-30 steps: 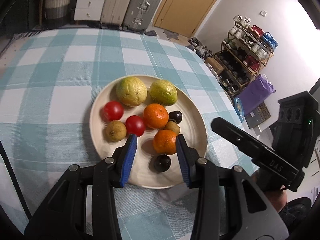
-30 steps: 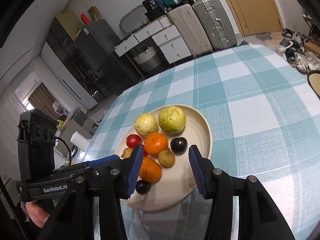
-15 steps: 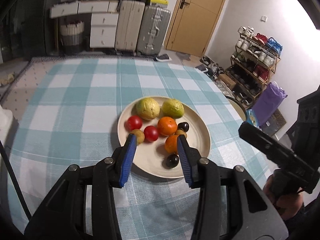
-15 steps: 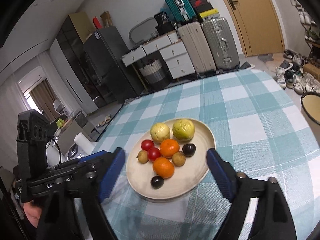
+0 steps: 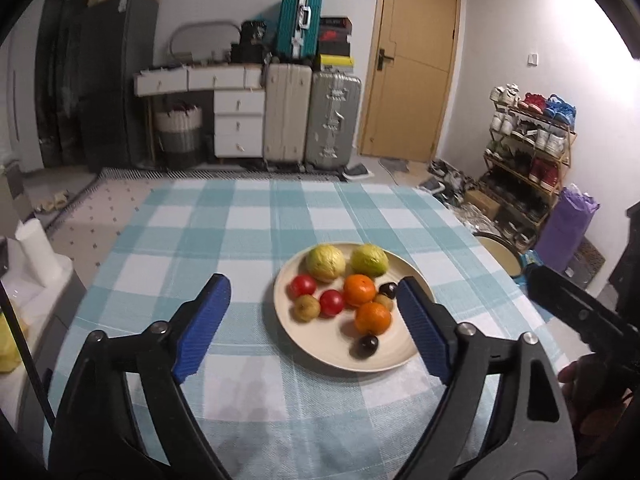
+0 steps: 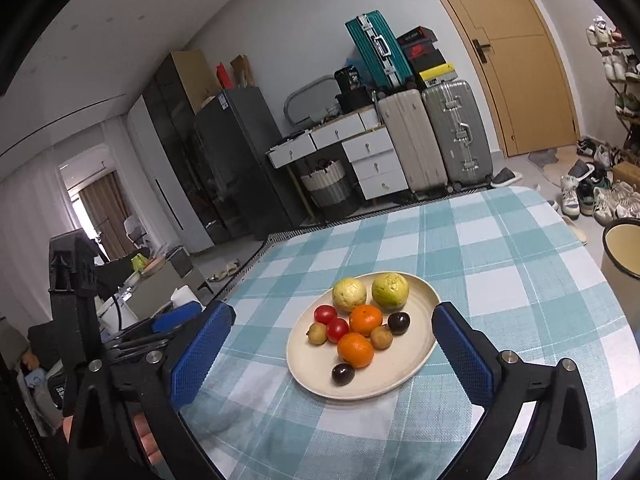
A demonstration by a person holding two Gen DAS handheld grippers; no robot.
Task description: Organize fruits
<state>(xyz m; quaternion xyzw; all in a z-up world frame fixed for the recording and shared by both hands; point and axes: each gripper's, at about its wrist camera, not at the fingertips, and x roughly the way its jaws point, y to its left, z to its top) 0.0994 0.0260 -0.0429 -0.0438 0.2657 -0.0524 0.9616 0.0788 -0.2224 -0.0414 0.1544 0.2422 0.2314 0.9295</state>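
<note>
Round cream plate (image 6: 420, 300) of mixed fruit sits on the teal-checked table (image 6: 500, 248), toward its near edge. Left hand-held gripper (image 5: 314, 326) and right hand-held gripper (image 6: 334, 350) both opening, nothing between the jaws. Left-wrist view: front fruit blurred, right plate rim hidden by a blue pad.

A lived-in home room is showing here: suitcases (image 5: 312, 116) are standing by a wooden door (image 5: 412, 64), and a shoe rack (image 5: 528, 148) is lining the wall. A checked cloth is covering the table (image 6: 480, 248), and what is probably a fridge (image 6: 236, 160) is standing beside white drawers (image 6: 368, 160).
</note>
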